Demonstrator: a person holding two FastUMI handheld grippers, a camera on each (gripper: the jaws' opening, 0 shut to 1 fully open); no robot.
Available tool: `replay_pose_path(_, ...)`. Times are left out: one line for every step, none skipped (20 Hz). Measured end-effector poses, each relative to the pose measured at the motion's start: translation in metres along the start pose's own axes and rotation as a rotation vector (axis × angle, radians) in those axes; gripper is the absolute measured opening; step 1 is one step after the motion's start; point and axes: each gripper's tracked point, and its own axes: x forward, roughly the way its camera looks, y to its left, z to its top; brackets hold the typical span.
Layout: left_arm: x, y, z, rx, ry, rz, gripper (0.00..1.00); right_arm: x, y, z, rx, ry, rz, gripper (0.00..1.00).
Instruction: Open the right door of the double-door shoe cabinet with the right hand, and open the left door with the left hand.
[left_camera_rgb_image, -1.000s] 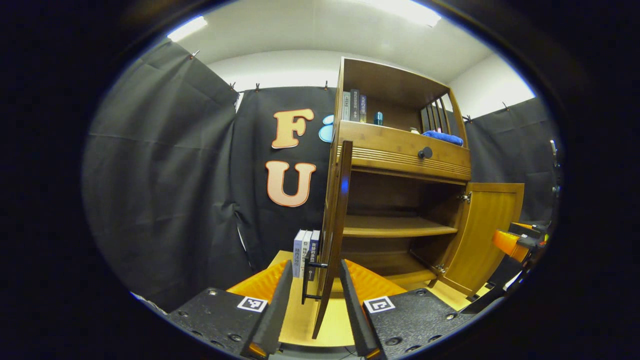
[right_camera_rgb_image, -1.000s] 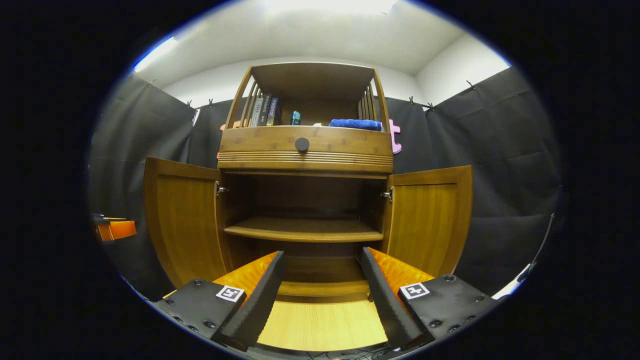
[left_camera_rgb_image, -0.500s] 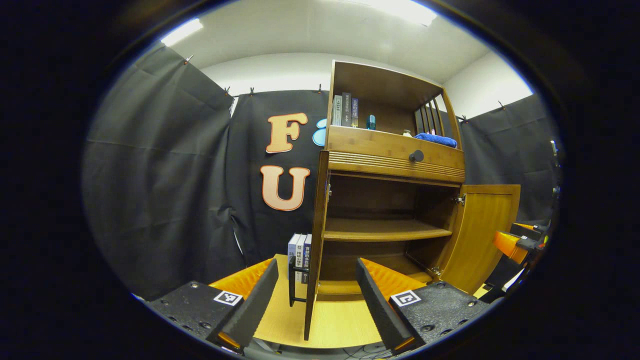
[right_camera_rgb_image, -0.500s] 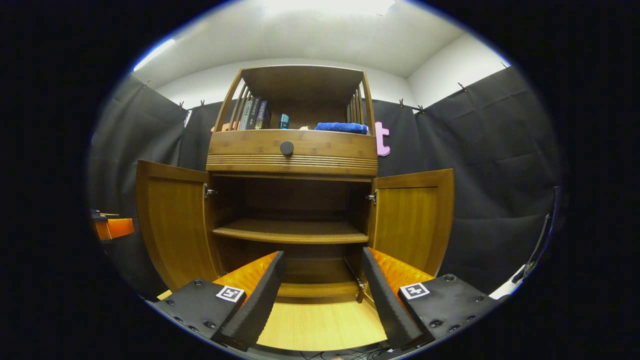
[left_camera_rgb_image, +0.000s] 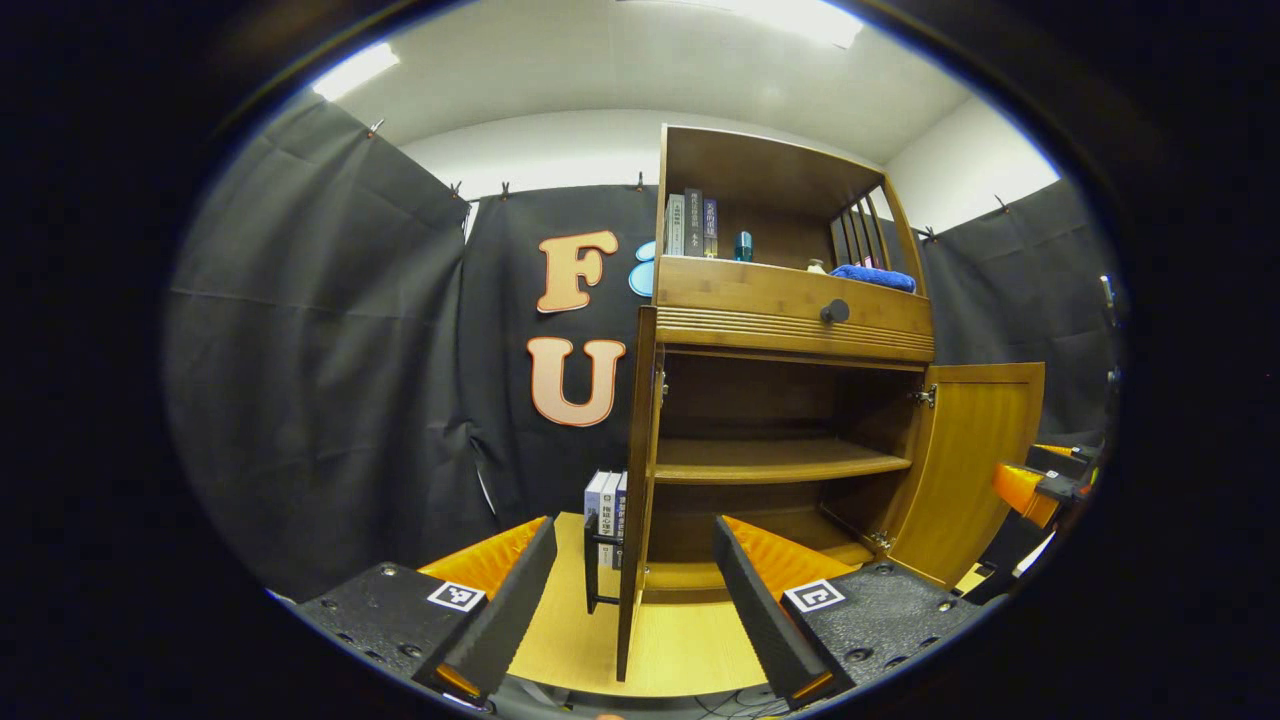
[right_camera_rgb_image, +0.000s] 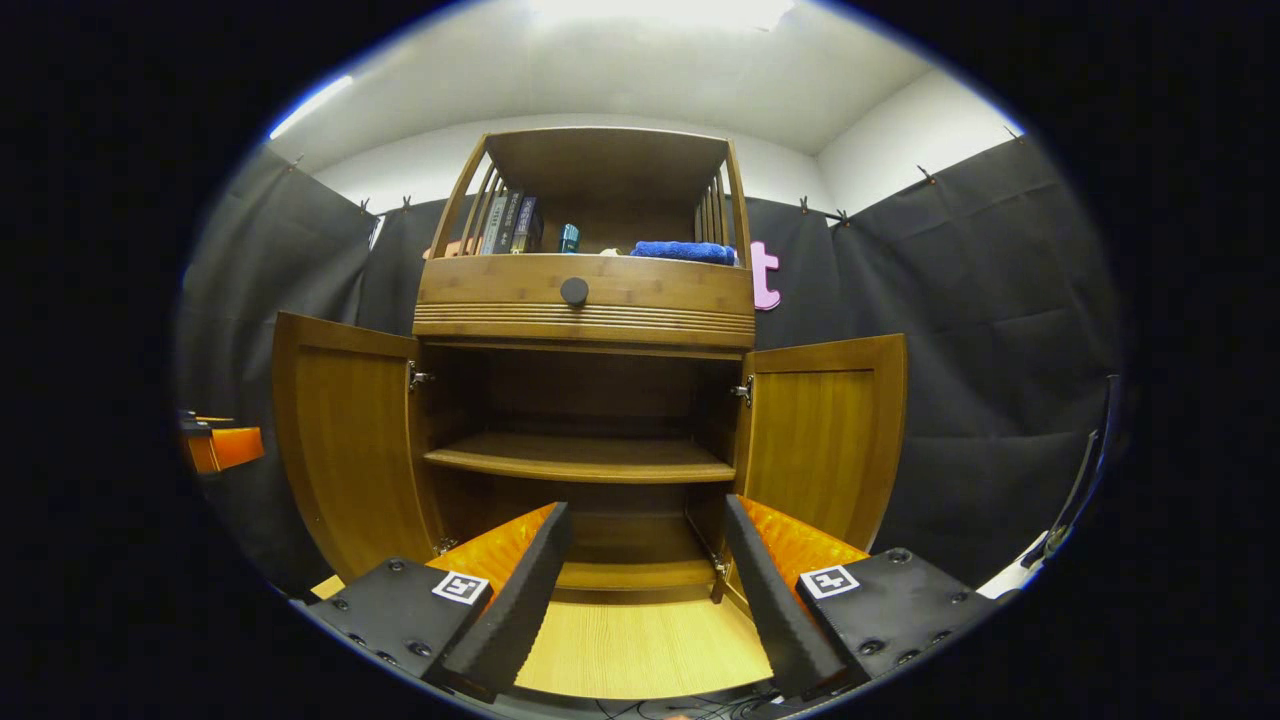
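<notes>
The wooden shoe cabinet (right_camera_rgb_image: 585, 300) stands with both lower doors swung out. In the right gripper view the left door (right_camera_rgb_image: 350, 440) and the right door (right_camera_rgb_image: 825, 440) flank the bare inner shelf (right_camera_rgb_image: 580, 460). My right gripper (right_camera_rgb_image: 640, 590) is open in front of the cabinet, holding nothing. In the left gripper view the left door (left_camera_rgb_image: 640, 480) is seen edge-on with its black handle (left_camera_rgb_image: 592, 570) on the outer face. My left gripper (left_camera_rgb_image: 630, 610) is open, its fingers either side of the door's lower edge without touching it. The right door (left_camera_rgb_image: 975, 460) stands open at the far side.
Books (left_camera_rgb_image: 603, 505) stand behind the left door on the wooden floor (right_camera_rgb_image: 640, 650). The top shelf holds books (right_camera_rgb_image: 505, 225), a teal bottle (right_camera_rgb_image: 568, 238) and a blue cloth (right_camera_rgb_image: 683, 251). A drawer knob (right_camera_rgb_image: 574, 291) sits above the doors. The other gripper (left_camera_rgb_image: 1030, 485) shows orange at the right.
My left gripper let go of the left door's handle, opened wider and drew back a little. The left door swung slightly further out. The right gripper shifted slightly.
</notes>
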Motion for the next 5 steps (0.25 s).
replay_pose_path(-0.0004,0.0005,-0.0007,0.000,0.000,0.003,0.90,-0.0001,0.0008,-0.0004,0.000,0.001,0.002,0.94)
replay_pose_path(0.0003,0.0007,-0.0004,0.001,0.000,0.005,0.90,0.0002,0.0026,-0.0011,-0.001,0.002,0.002,0.94)
replay_pose_path(0.0003,0.0011,-0.0006,0.002,0.000,0.006,0.90,0.0000,0.0039,-0.0018,-0.001,0.003,0.001,0.98)
replay_pose_path(0.0000,0.0010,-0.0004,0.004,0.000,0.004,0.90,-0.0009,0.0046,-0.0019,0.000,0.004,0.001,0.98)
replay_pose_path(-0.0008,0.0010,-0.0002,0.006,-0.002,0.003,0.90,-0.0011,0.0061,-0.0022,0.000,0.003,0.000,0.98)
